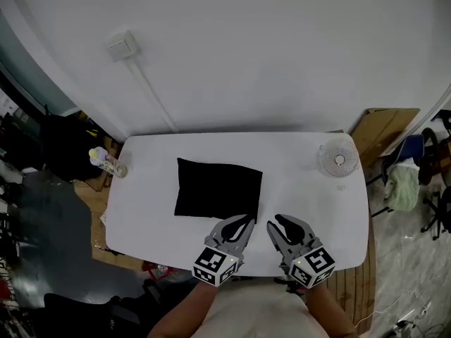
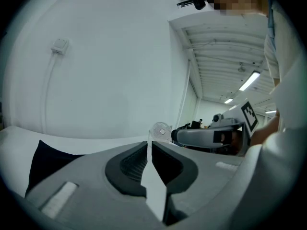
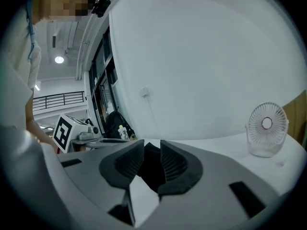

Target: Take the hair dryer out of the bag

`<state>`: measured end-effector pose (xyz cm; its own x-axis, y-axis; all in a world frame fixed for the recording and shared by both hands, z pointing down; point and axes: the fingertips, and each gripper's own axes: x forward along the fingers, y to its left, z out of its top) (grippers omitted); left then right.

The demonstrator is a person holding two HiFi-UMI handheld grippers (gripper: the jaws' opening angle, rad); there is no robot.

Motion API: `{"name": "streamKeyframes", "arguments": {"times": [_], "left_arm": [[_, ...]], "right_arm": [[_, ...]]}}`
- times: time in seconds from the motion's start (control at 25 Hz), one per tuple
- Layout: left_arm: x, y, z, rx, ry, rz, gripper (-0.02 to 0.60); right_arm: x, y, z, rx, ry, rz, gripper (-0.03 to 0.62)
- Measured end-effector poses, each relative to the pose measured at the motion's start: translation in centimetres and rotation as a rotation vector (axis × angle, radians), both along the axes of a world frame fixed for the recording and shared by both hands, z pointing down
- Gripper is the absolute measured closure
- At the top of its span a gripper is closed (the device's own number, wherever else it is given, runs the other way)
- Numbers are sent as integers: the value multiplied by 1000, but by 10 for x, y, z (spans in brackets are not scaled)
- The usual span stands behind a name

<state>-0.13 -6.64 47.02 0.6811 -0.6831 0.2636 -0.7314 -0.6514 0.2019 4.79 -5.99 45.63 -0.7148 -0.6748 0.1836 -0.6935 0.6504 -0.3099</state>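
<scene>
A flat black bag lies in the middle of the white table; no hair dryer shows in any view. My left gripper hovers at the bag's near right corner, its jaws shut with nothing between them. The bag's dark cloth fills the left of the left gripper view. My right gripper is just right of the bag over bare table. Its jaws stand a little apart and hold nothing, and the black bag shows through the gap.
A small white desk fan stands at the table's far right corner, also seen as the fan. A small bottle sits at the far left edge. A wall switch with its cable is on the wall behind. Cardboard and chairs stand right of the table.
</scene>
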Motion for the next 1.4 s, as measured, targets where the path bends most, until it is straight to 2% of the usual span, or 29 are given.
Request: {"name": "streamKeyframes", "arguments": {"times": [0.2,0.36,0.68,1.0,1.4], "left_arm": [[5,-18,12,-19,-27,6,560],[8,-29,24,-43,-62,-7,475],[2,-49,61,-119,-142,-52,374],[-1,-67,88,-186,-158,-91,370],[-3,-83,141,-308,-299,-158,354]], "right_arm": [[3,-8,10,-21,6,14,485],[4,-15,17,-29,20,17,482],[6,-24,22,-36,21,25,474],[7,-30,32,-51,35,21,467],[18,-36,40,-70,39,43,467]]}}
